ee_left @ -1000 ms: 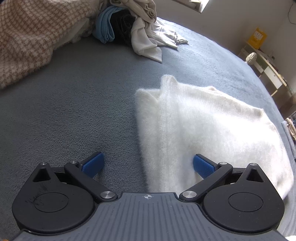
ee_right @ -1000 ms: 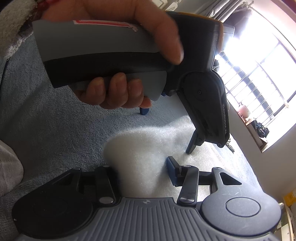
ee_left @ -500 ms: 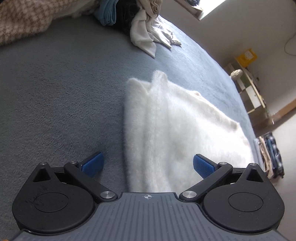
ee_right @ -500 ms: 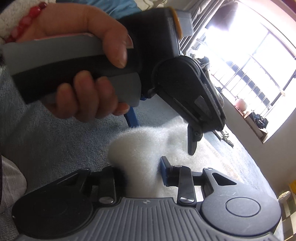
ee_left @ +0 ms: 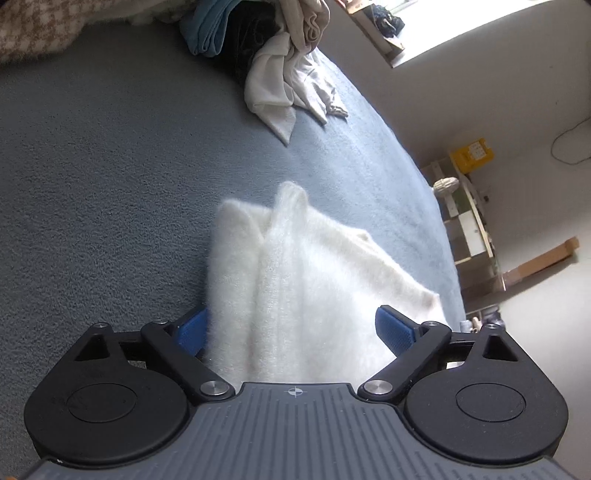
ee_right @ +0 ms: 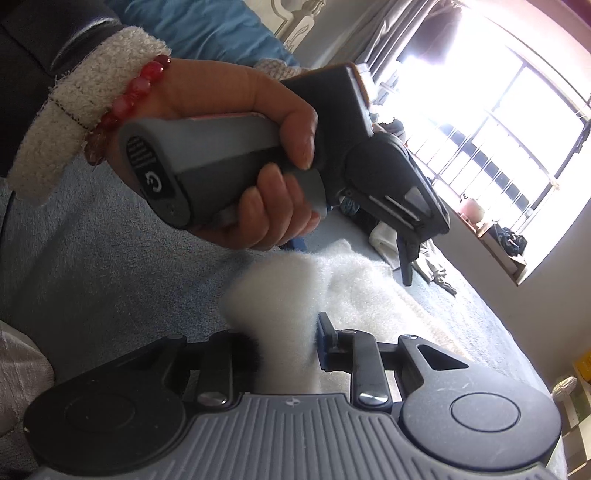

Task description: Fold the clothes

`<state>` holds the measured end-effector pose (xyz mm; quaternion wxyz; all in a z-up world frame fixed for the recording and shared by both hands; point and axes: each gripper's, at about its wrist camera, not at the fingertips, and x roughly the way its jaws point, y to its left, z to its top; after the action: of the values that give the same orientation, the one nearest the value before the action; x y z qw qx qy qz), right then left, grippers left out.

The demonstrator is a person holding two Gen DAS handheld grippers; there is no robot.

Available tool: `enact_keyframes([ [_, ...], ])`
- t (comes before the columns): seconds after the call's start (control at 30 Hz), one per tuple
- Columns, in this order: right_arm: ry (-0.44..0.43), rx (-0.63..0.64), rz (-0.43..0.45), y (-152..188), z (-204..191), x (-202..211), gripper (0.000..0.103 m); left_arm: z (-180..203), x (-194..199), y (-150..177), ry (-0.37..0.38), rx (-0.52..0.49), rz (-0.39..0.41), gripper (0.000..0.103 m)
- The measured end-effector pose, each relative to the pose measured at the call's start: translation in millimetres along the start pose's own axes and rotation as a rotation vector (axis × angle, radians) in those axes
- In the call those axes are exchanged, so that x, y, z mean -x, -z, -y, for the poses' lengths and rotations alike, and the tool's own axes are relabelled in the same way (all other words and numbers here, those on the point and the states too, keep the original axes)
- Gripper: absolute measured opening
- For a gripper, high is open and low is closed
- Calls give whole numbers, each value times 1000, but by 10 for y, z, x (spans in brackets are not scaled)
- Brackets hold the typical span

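Note:
A white fluffy garment [ee_left: 314, 280] lies folded lengthwise on the grey-blue bed cover [ee_left: 110, 184]. My left gripper [ee_left: 293, 328] is open, its blue pads wide apart on either side of the garment's near end. In the right wrist view a hand [ee_right: 258, 177] holds that left gripper [ee_right: 351, 254] just above the garment [ee_right: 369, 295]. My right gripper [ee_right: 284, 347] is shut on a raised corner of the white garment, with fluff bulging up between its fingers. The fluff mostly hides its left finger.
A pile of loose clothes [ee_left: 280, 74], white, black and teal, sits at the far end of the bed. A checked blanket [ee_left: 33, 29] lies at the far left. Shelves and a yellow box [ee_left: 472, 155] stand by the wall on the right. A barred window [ee_right: 498, 129] is bright.
My right gripper's fingers have closed in on the garment's corner. The left gripper has tilted and moved in over the garment's near end, still open.

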<state>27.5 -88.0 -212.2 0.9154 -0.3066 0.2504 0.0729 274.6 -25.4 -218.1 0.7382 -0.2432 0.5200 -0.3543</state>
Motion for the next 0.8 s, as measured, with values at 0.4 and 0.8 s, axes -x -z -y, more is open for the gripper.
enact_keyframes([
  [0.4,12,-15,16,31,111,-56,26,-76,-164,-69,17,26,-42,62],
  [0.8,22,-13,-47,51,-113,-95,43,143,-189,-37,-83,-89,-37,59],
])
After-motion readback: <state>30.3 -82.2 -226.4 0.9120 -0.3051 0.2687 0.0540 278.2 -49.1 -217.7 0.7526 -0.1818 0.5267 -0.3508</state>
